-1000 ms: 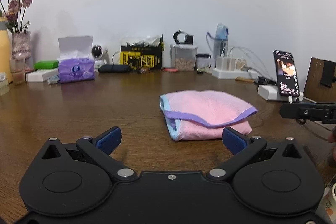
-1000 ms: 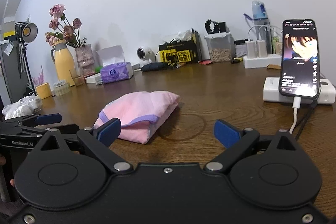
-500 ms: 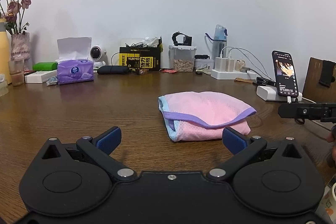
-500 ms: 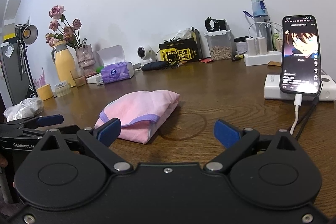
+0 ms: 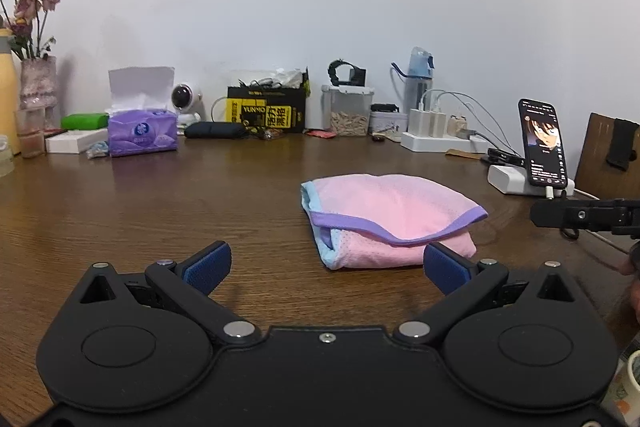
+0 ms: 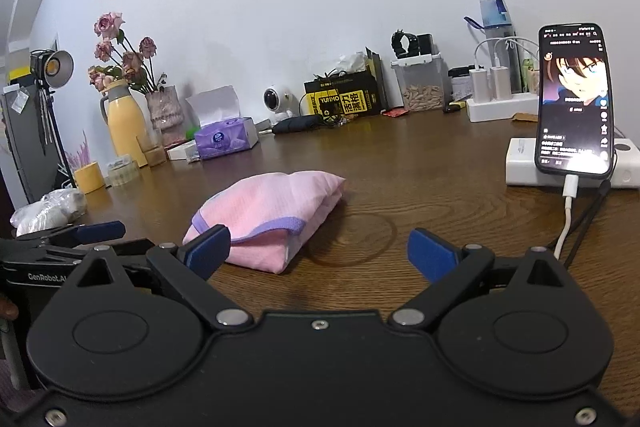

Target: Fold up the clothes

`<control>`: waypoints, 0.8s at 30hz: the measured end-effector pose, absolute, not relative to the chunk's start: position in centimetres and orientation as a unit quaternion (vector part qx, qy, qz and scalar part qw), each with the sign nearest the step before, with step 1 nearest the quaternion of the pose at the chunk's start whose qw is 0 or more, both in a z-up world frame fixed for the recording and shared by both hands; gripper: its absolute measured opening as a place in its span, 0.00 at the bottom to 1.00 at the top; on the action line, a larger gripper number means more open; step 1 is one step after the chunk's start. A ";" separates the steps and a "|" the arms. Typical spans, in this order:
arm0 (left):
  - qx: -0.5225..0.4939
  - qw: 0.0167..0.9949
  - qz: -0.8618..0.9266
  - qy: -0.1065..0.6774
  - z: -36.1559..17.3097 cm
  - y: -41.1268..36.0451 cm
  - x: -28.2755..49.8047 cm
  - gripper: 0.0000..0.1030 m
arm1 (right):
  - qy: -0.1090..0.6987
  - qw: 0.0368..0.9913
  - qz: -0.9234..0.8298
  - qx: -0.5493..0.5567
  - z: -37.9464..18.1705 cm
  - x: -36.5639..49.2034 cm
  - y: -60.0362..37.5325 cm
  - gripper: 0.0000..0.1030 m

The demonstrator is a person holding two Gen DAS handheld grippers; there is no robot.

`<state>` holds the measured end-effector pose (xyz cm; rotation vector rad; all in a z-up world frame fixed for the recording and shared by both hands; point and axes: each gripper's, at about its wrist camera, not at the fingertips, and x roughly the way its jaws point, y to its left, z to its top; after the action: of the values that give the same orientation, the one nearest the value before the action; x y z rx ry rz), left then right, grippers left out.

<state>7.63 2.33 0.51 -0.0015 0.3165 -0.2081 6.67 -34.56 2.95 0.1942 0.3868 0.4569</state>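
A pink garment (image 5: 392, 219) with purple and light blue trim lies folded in a small bundle on the brown wooden table (image 5: 160, 211). It also shows in the right wrist view (image 6: 272, 215). My left gripper (image 5: 326, 267) is open and empty, held just short of the bundle's near edge. My right gripper (image 6: 318, 253) is open and empty, to the right of the bundle and close to it. The right gripper's tip shows at the right edge of the left wrist view (image 5: 584, 215). The left gripper shows at the left edge of the right wrist view (image 6: 80, 235).
A lit phone (image 6: 574, 99) leans on a white power bank (image 6: 520, 163) at the right, with cables trailing. Along the back wall stand a purple tissue box (image 5: 142, 135), a small camera (image 5: 186, 99), a yellow-black box (image 5: 266, 109), a jar, chargers, a vase and a yellow flask (image 6: 124, 119).
Both grippers have drifted back and up very slightly. The garment lies unmoved and both stay open.
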 end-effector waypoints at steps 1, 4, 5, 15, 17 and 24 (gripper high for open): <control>-0.001 0.982 -0.105 0.156 0.5 2.4 7.6 1.00 | 0.188 0.952 0.224 0.094 3.0 6.6 -34.5 0.95; -0.016 0.982 -0.100 0.156 0.5 2.7 7.6 1.00 | 0.174 0.958 0.209 0.095 3.0 6.0 -34.5 0.95; -0.020 0.982 -0.099 0.158 0.5 2.7 7.7 1.00 | 0.168 0.960 0.203 0.096 3.0 5.9 -34.6 0.95; -0.051 0.974 -0.116 0.189 0.6 3.3 8.7 1.00 | 0.201 0.953 0.207 0.092 3.0 7.0 -34.3 0.95; -0.051 0.975 -0.119 0.183 0.5 3.3 8.5 1.00 | 0.194 0.953 0.212 0.097 2.9 6.9 -34.4 0.95; -0.051 0.970 -0.130 0.197 0.6 3.1 8.9 1.00 | 0.184 0.954 0.208 0.113 2.8 6.6 -34.8 0.95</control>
<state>8.90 3.13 0.56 -0.1020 0.3981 -0.2621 6.62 -34.84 2.81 0.2301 0.3739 0.4233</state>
